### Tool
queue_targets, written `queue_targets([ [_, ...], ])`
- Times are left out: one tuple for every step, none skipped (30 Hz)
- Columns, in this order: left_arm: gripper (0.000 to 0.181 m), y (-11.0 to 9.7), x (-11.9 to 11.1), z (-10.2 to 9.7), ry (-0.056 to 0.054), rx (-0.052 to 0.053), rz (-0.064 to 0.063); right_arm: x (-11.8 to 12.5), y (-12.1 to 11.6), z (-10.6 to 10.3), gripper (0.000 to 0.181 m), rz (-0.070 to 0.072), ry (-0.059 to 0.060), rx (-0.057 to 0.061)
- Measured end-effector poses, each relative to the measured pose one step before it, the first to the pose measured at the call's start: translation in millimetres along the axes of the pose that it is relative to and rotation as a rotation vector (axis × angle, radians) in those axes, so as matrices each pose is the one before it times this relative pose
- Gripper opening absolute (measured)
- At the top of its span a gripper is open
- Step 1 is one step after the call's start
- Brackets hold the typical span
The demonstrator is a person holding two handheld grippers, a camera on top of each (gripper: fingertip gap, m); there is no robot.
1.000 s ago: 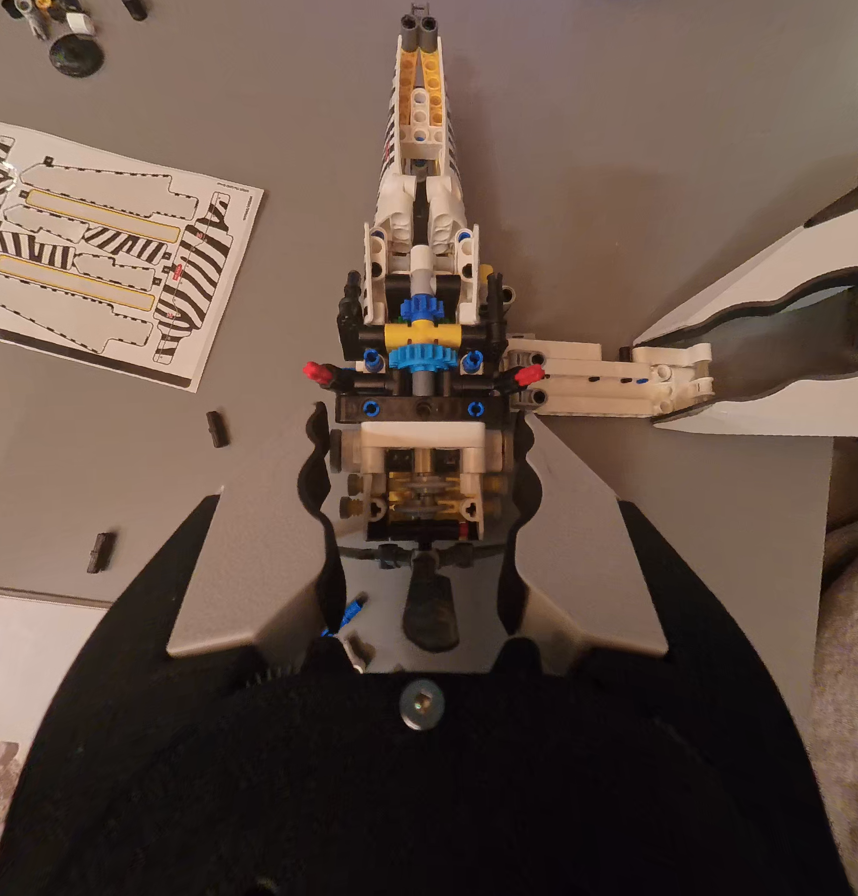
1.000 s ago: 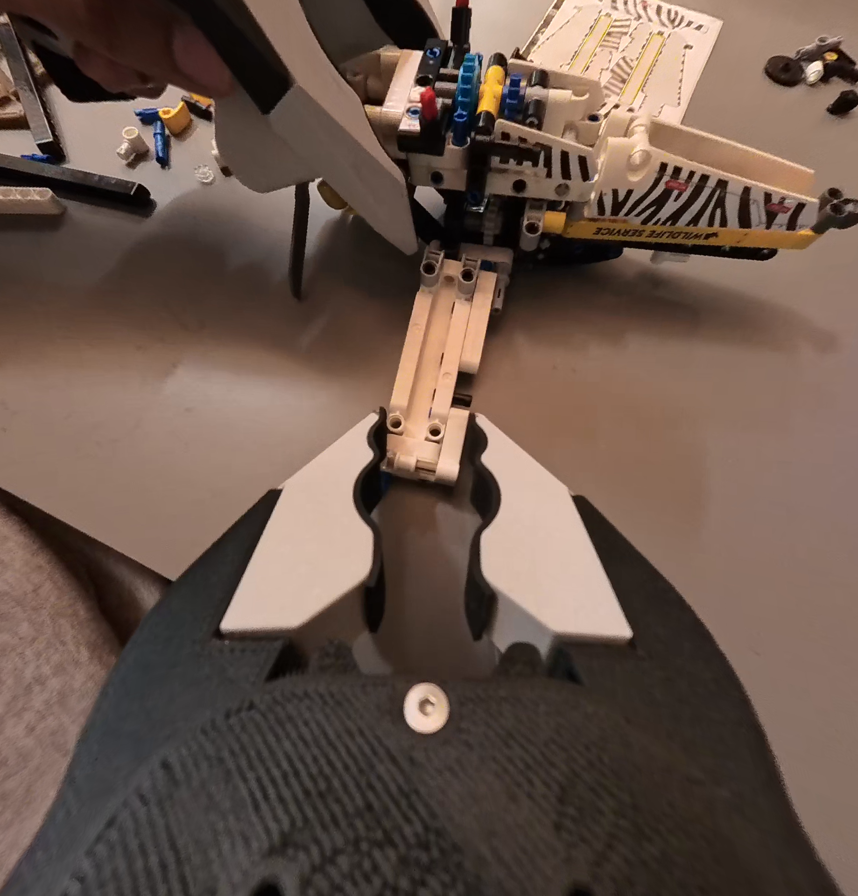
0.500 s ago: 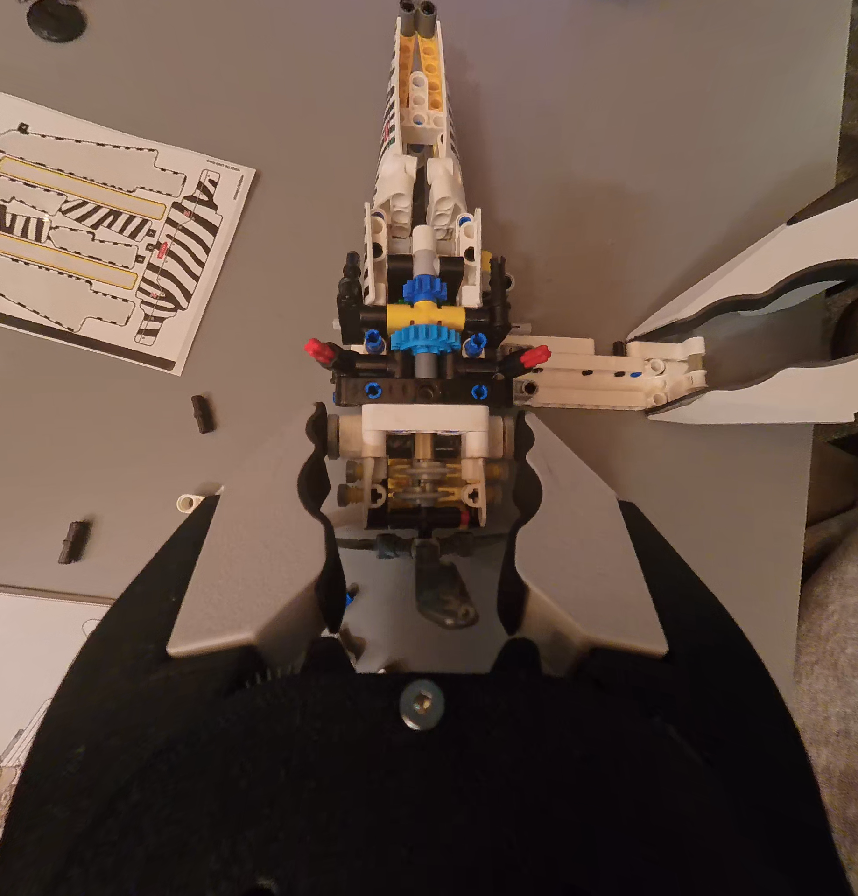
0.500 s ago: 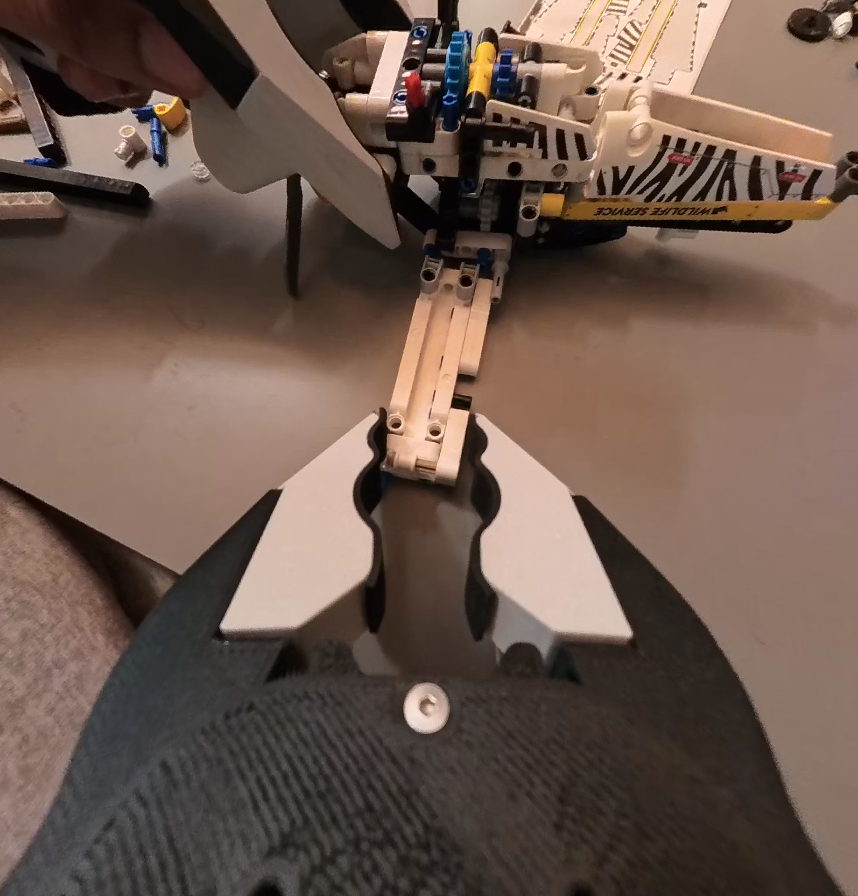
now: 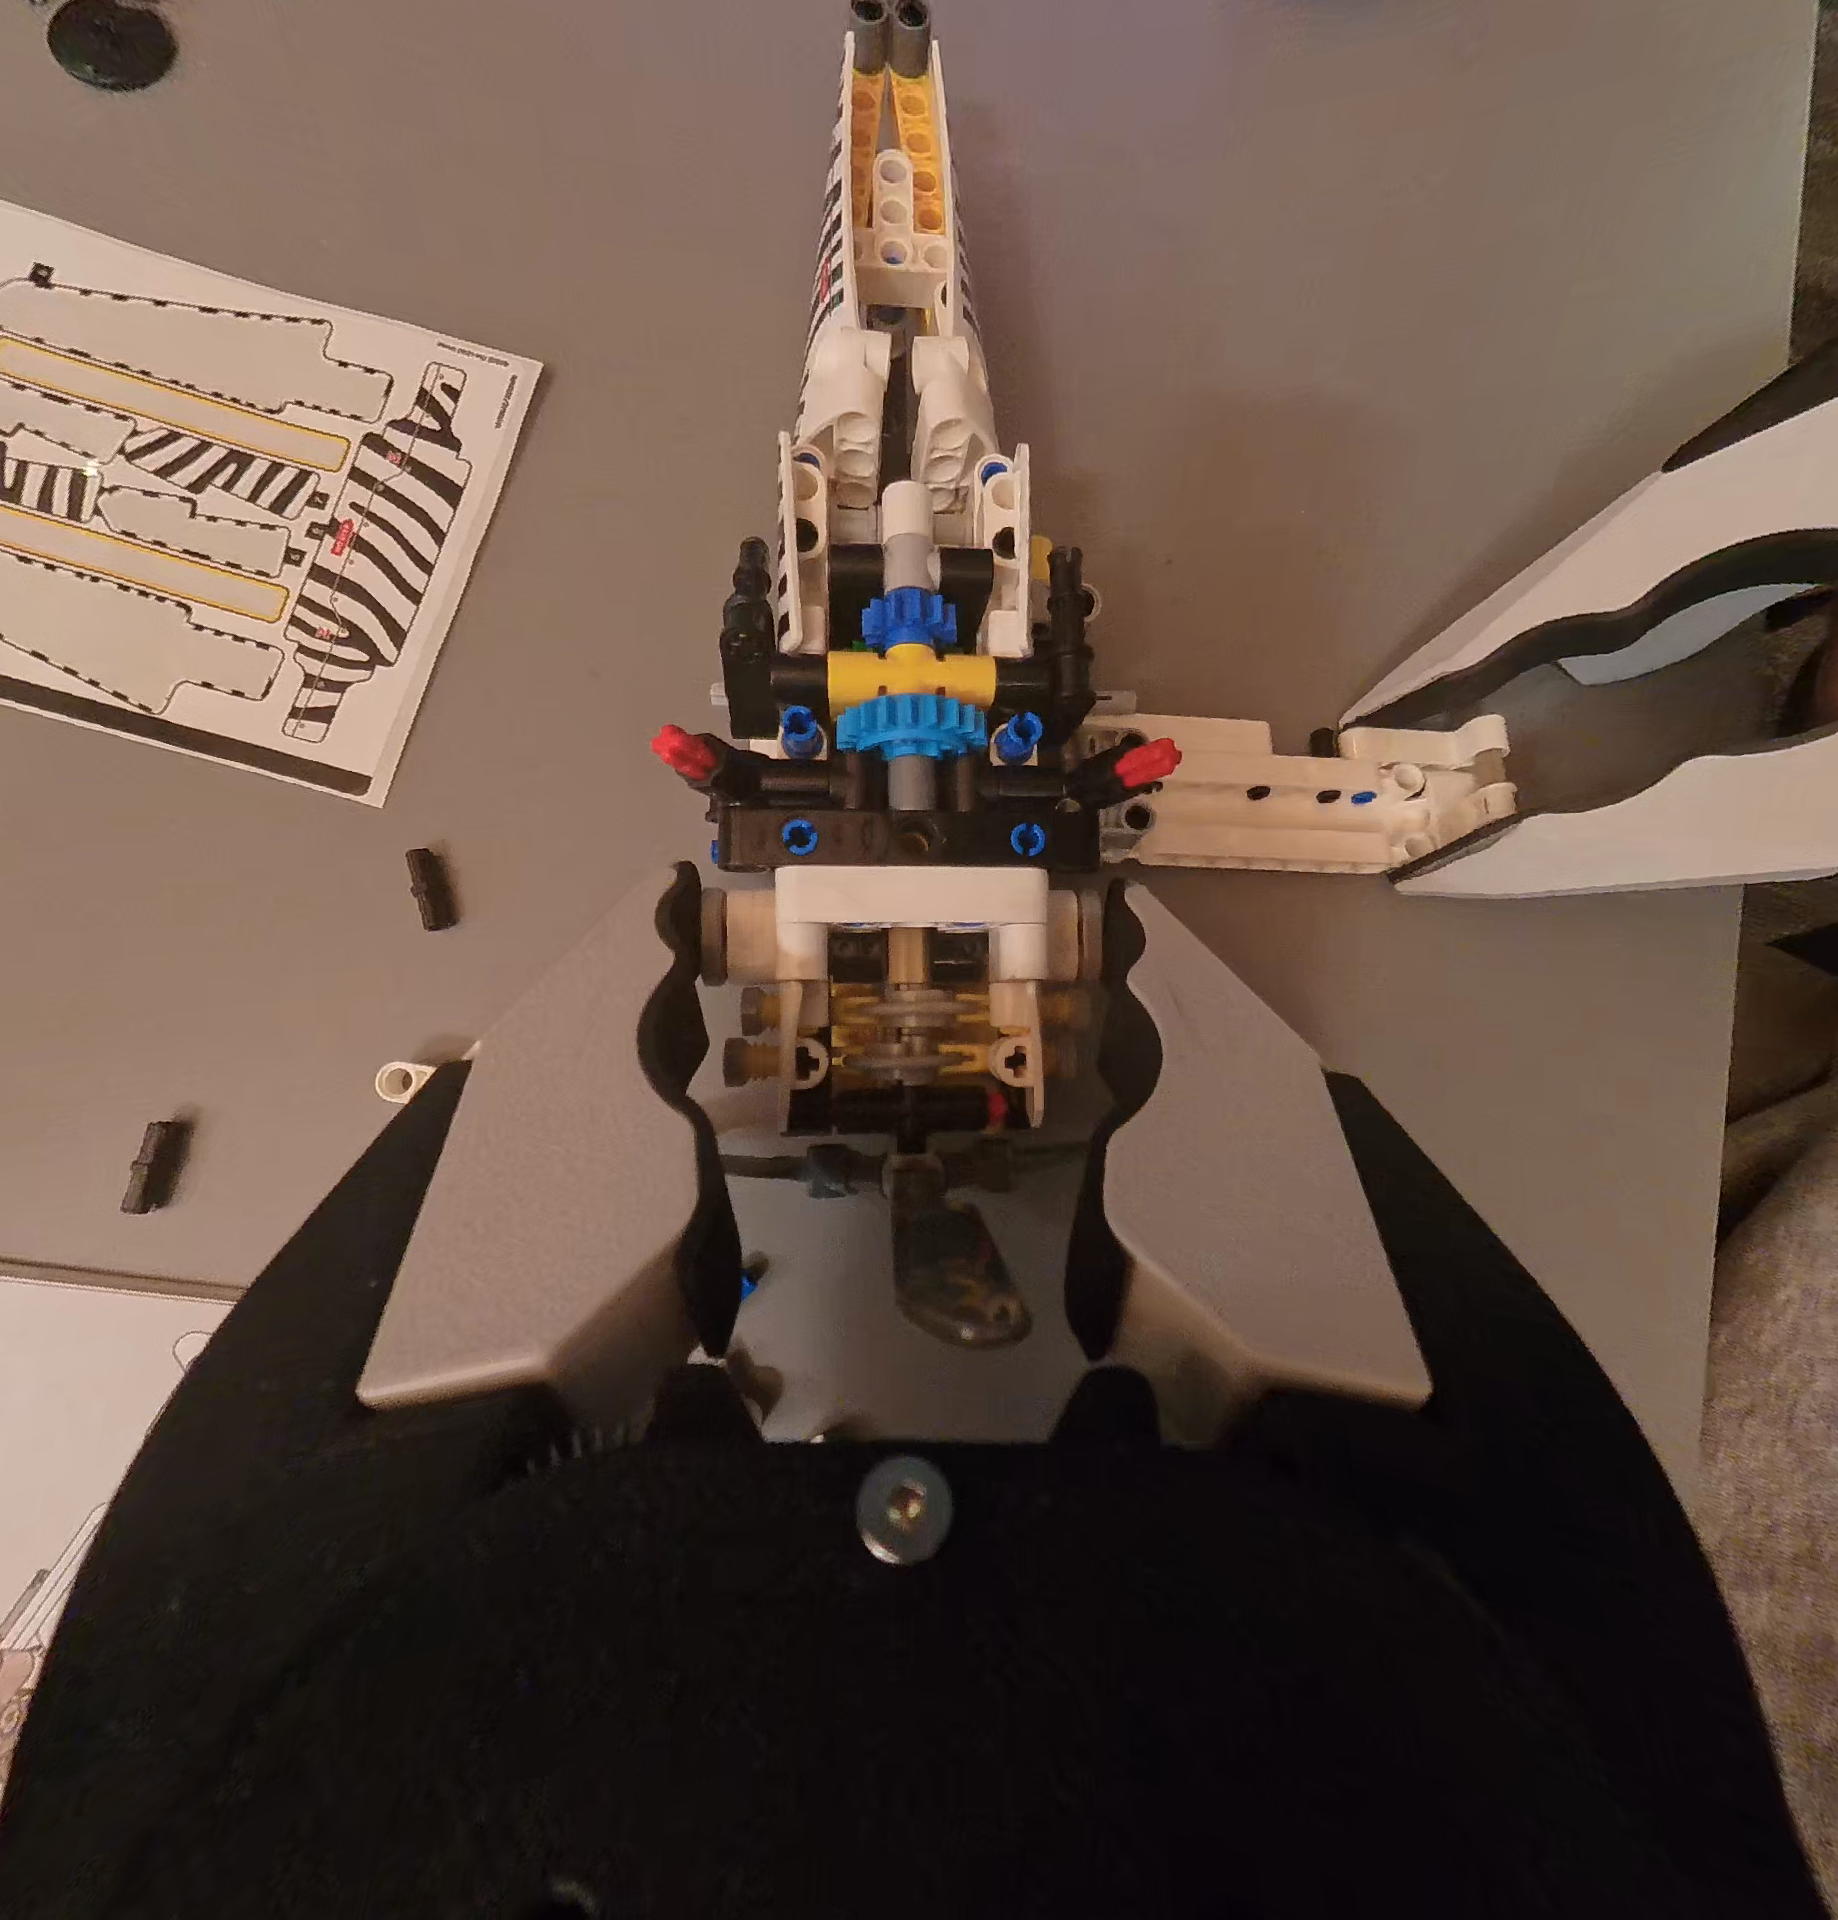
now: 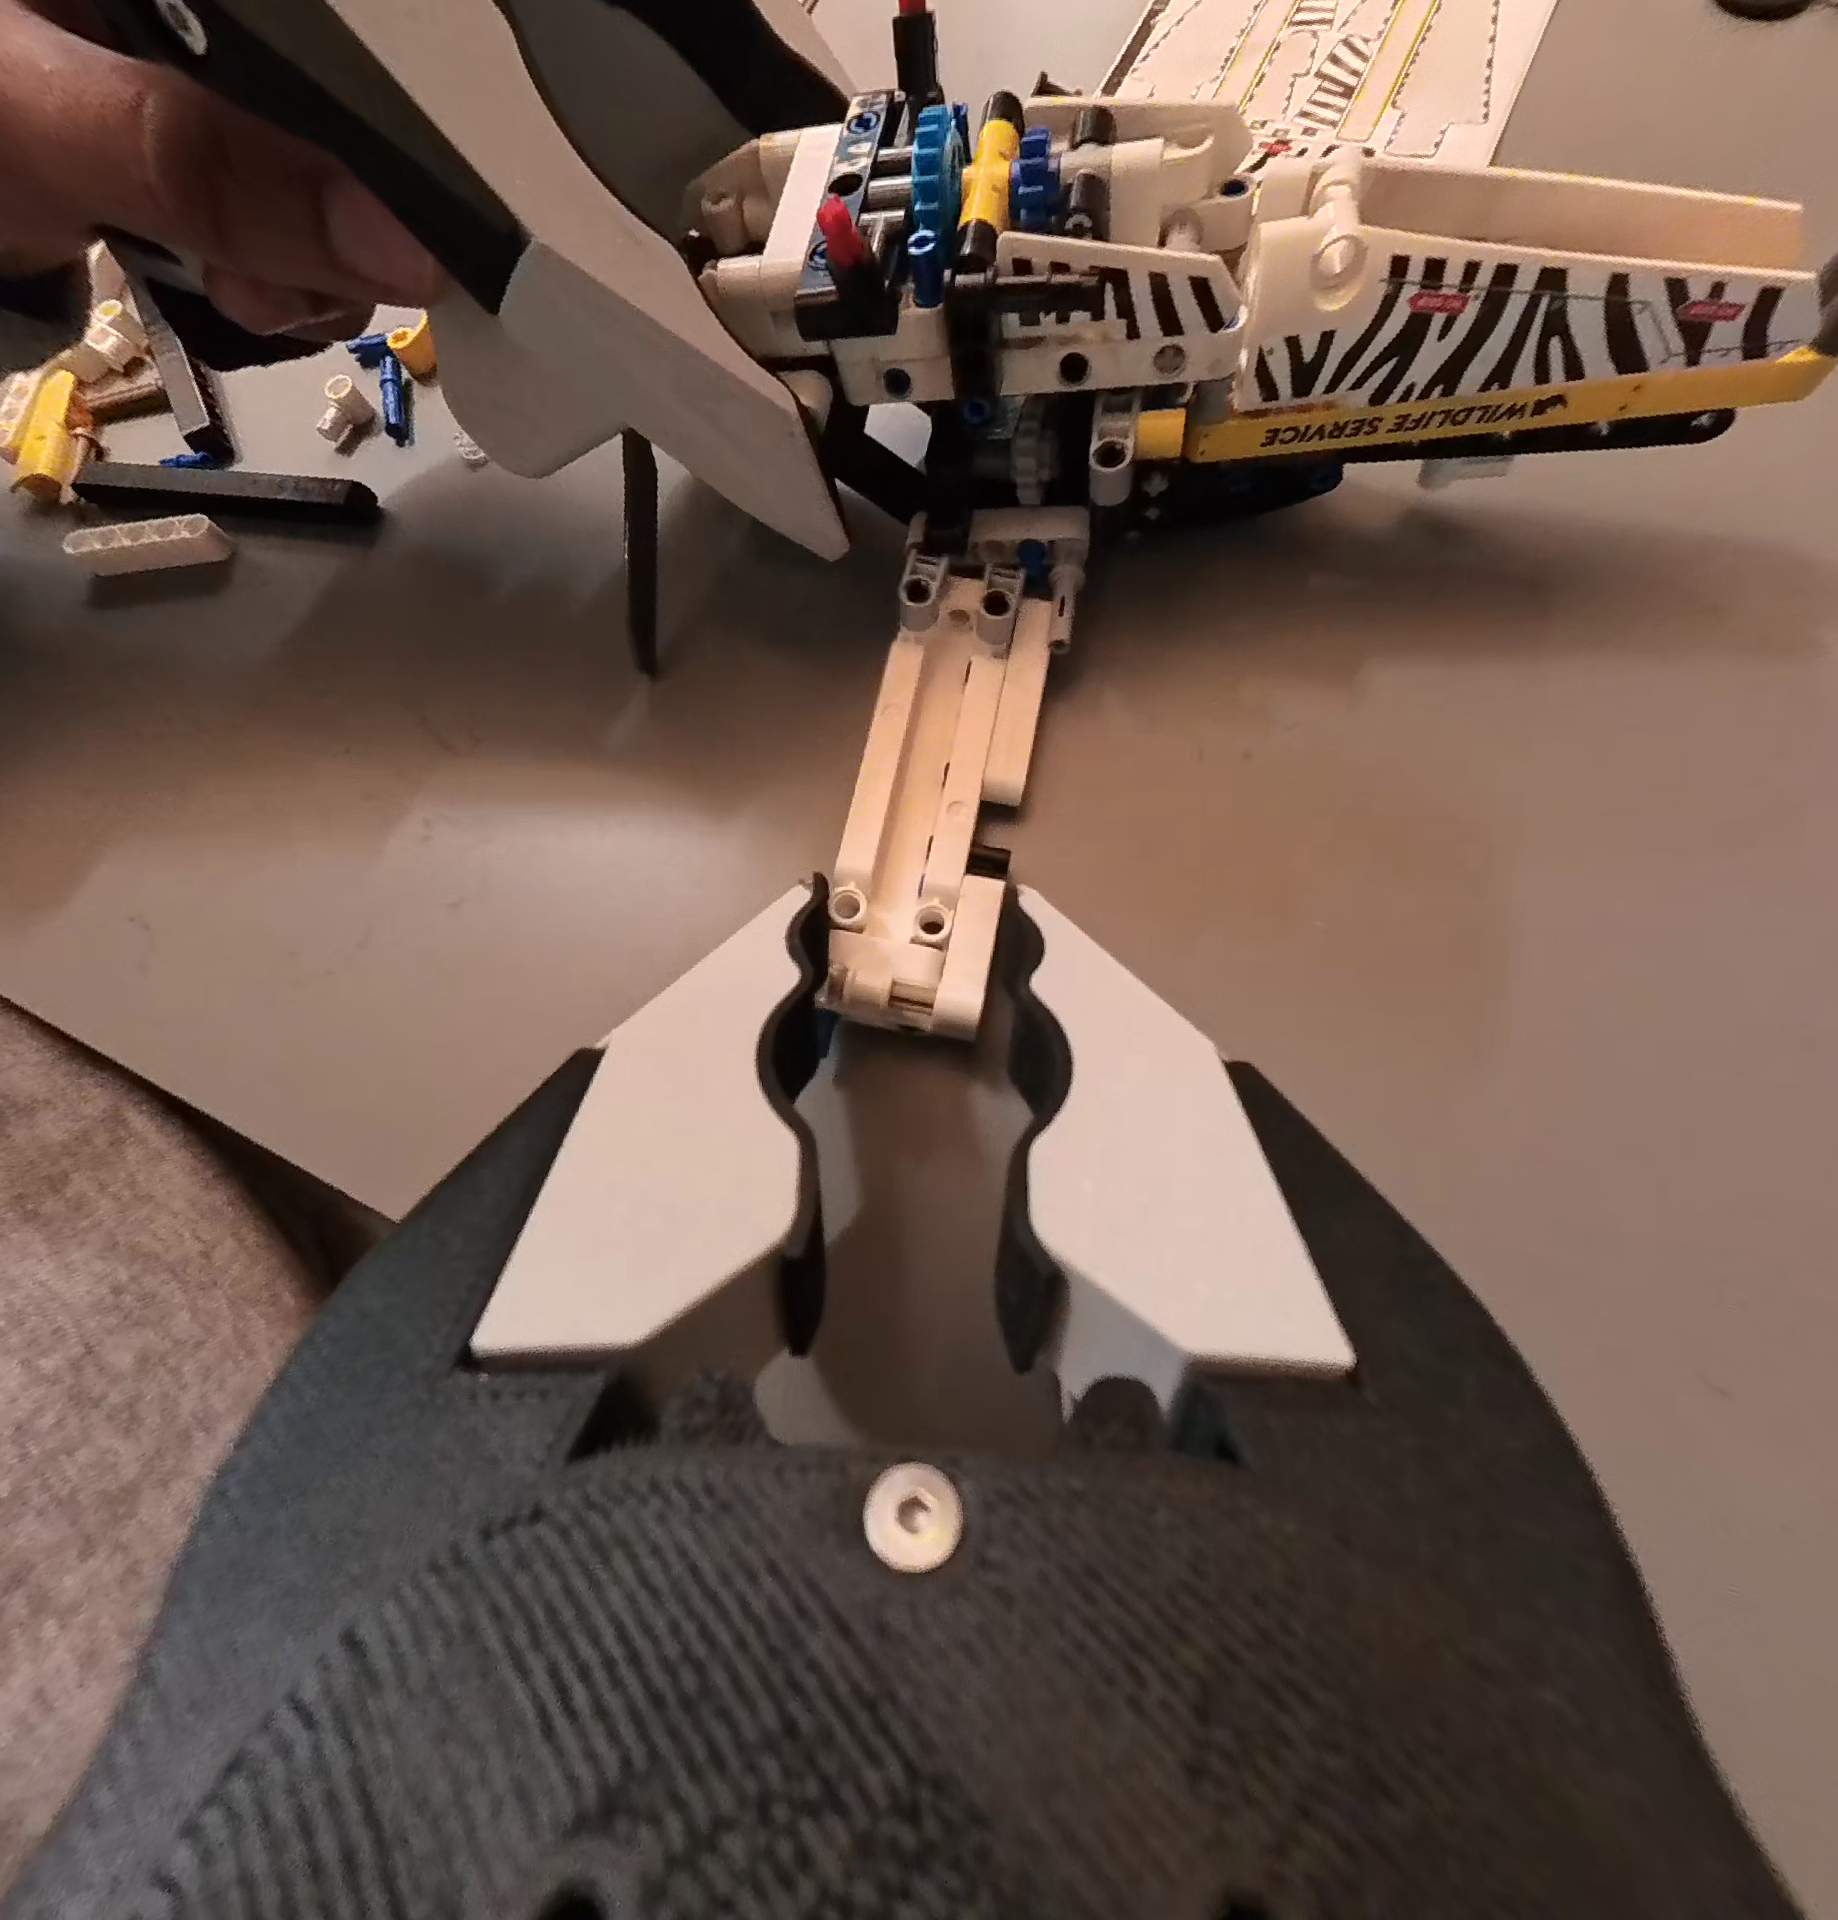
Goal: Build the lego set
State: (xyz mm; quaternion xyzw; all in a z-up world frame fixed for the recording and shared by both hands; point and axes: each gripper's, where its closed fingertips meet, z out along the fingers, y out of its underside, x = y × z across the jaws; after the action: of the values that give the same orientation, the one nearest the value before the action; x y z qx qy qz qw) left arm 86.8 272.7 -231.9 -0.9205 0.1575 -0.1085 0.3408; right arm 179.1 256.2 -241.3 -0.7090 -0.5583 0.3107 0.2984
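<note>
A white, black and yellow lego model (image 5: 899, 623) with zebra stripes, blue gears and red pins stands on the grey table; it also shows in the right wrist view (image 6: 1102, 312). My left gripper (image 5: 904, 925) is shut on the model's near end and holds it. My right gripper (image 6: 910, 945) is shut on the outer end of a white beam assembly (image 6: 946, 758), whose far end meets the model's lower side. The same assembly (image 5: 1289, 800) sticks out to the model's right in the left wrist view, with the right gripper (image 5: 1414, 800) clamped on it.
A zebra sticker sheet (image 5: 198, 499) lies left of the model. Loose black pins (image 5: 429, 885) and a white connector (image 5: 401, 1078) lie nearby. Black and white beams (image 6: 219, 488) and small yellow and blue parts (image 6: 53, 416) lie at left. The table edge (image 5: 1746, 1039) runs close on the right. The white connector (image 5: 401, 1078) sits 6 centimeters or so from the ends of my left fingers.
The model, held in my left gripper, has shifted a little over the table and lifted slightly toward the right wrist camera. The white beam assembly stays in my right gripper against the model's side.
</note>
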Motion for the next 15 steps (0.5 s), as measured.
queue_targets([
  [0.075,-0.05,0.01,-0.04,-0.0009,-0.0004,0.0008,0.33,-0.01,-0.05,0.032,0.0015,-0.0002,0.0013],
  [0.075,0.08,0.05,-0.05,-0.0004,-0.0002,0.0004,0.2,-0.08,-0.06,0.032,0.0027,-0.0013,0.0021],
  [0.076,-0.01,0.01,-0.02,0.0005,0.0002,-0.0005,0.15,-0.08,-0.1,0.032,0.0016,-0.0009,0.0028],
  [0.076,0.05,0.01,0.02,0.0013,0.0006,-0.0016,0.2,0.04,-0.11,0.032,-0.0004,-0.0004,0.0032],
  [0.075,-0.03,0.03,-0.02,0.001,0.0005,-0.001,0.05,-0.08,-0.05,0.032,-0.0014,-0.0003,0.003],
  [0.075,0.01,0.03,-0.03,0.0001,0.0005,0.0004,-0.08,0.04,-0.06,0.032,-0.0022,-0.0001,0.002],
  [0.075,0.09,0.01,0.04,-0.0001,0.0004,0.0,-0.03,0.05,0.09,0.032,-0.004,0.0005,0.0008],
  [0.075,0.01,0.13,-0.01,-0.0001,0.0003,-0.0001,-0.12,0.12,0.0,0.032,-0.0061,0.0011,-0.0003],
  [0.075,-0.02,0.05,0.01,-0.0004,0.0005,0.0002,-0.09,0.13,0.04,0.032,-0.0073,0.0015,-0.0007],
  [0.076,-0.04,0.02,0.0,-0.0002,0.0008,-0.0002,-0.36,0.04,0.18,0.032,-0.0073,0.0012,-0.0007],
  [0.076,0.09,0.02,0.02,0.0002,0.0005,-0.0007,-0.45,0.01,0.0,0.032,-0.0066,0.0015,-0.0001],
  [0.076,0.0,-0.03,-0.02,0.0002,0.0001,-0.0004,-0.29,-0.16,0.08,0.031,-0.0064,0.0027,0.001],
  [0.076,0.05,0.03,-0.05,0.0,0.0001,0.0001,-0.18,-0.18,-0.02,0.031,-0.007,0.0033,0.0006],
  [0.075,-0.03,-0.04,0.01,-0.0003,0.0002,0.0,0.02,0.29,0.09,0.031,-0.0065,0.0035,-0.0018],
  [0.075,-0.01,0.08,-0.1,-0.0004,0.0,0.0,0.13,0.36,0.25,0.031,-0.0061,0.0033,-0.0029],
])
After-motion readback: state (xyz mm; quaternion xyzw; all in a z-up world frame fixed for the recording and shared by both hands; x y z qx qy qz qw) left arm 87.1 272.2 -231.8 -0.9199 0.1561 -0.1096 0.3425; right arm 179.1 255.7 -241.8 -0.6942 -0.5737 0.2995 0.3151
